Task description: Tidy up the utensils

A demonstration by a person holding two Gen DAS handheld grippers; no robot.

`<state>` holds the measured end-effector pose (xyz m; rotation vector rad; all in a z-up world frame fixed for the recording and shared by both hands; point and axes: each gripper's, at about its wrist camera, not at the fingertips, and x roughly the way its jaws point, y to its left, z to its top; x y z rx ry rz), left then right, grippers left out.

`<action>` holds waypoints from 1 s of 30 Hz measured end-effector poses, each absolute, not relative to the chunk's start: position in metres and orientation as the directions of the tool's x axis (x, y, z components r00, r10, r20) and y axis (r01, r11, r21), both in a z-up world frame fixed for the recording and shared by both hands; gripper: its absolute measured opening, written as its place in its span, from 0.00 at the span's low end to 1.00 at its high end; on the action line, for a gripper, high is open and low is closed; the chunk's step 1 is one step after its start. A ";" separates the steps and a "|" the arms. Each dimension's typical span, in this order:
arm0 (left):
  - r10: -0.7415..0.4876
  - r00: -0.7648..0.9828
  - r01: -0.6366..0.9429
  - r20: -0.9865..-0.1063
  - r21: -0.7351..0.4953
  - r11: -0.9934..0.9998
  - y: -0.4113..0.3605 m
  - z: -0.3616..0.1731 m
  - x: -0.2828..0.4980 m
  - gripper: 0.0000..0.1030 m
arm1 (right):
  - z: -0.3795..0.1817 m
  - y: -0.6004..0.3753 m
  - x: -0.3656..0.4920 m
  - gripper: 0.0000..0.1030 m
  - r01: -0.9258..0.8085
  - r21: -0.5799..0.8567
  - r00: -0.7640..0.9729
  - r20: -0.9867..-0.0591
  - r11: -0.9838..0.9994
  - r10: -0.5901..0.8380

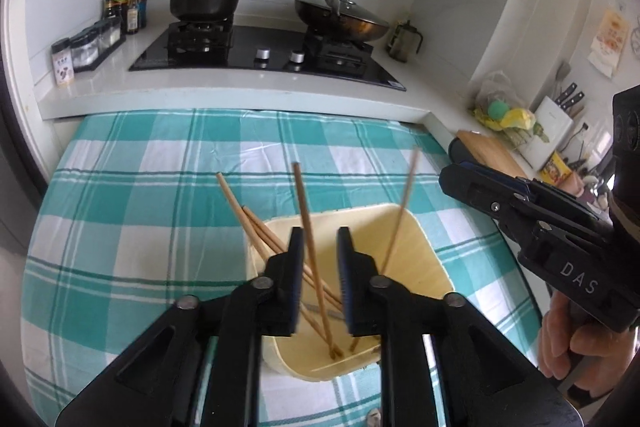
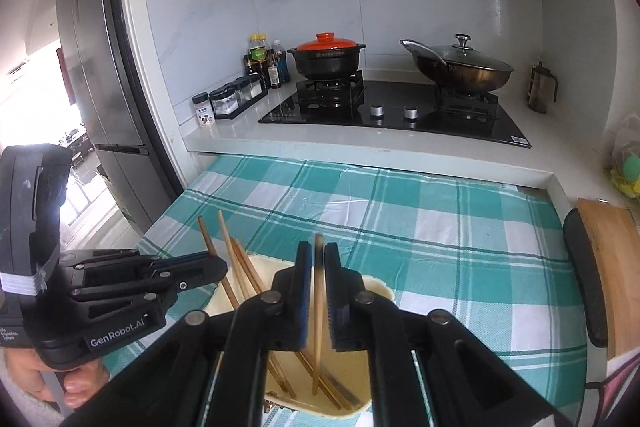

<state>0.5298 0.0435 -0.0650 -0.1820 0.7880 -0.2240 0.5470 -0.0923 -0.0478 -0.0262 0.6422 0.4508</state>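
Pale wooden chopsticks (image 1: 256, 231) leaning in a cream holder (image 1: 416, 247). Left gripper (image 1: 318, 267) apart around one; right gripper (image 2: 318, 291) narrow, seemingly clamping another chopstick (image 2: 318, 307).

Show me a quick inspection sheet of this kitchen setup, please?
Surface: teal-and-white checked cloth over the table.
Job's things: cream bin holding several wooden chopsticks that lean out over its rim.
Clutter: wooden board at the cloth's right edge.
Grippers: left tongs open, with one chopstick standing loose between them. Right tongs close around a chopstick; whether it is clamped, cannot tell.
Cables: nothing seen.
Surroundings: stove with red-lidded pot and lidded wok; bottles; fridge.
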 end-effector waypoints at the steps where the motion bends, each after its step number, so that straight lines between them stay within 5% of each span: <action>1: -0.269 0.688 0.131 -0.674 -0.248 0.960 0.046 -0.063 0.523 0.48 | -0.046 -0.096 0.542 0.38 -0.407 0.133 0.713 -0.572 0.904 0.405; 2: -0.263 0.694 0.133 -0.671 -0.240 0.962 0.048 -0.062 0.514 0.59 | -0.044 -0.101 0.537 0.45 -0.399 0.146 0.723 -0.556 0.905 0.409; 8: -0.210 0.625 0.190 -0.752 -0.114 0.975 0.056 -0.076 0.436 0.80 | -0.044 -0.136 0.469 0.54 -0.399 0.058 0.737 -0.574 0.915 0.357; 19: -0.160 0.511 0.123 -0.844 -0.113 0.986 0.033 -0.209 0.316 0.81 | -0.182 -0.222 0.322 0.56 -0.260 -0.067 0.655 -0.745 0.963 0.124; 30: -0.043 0.586 0.087 -0.809 0.009 0.996 0.019 -0.234 0.317 0.91 | -0.247 -0.234 0.303 0.56 -0.109 -0.048 0.637 -0.770 0.993 0.033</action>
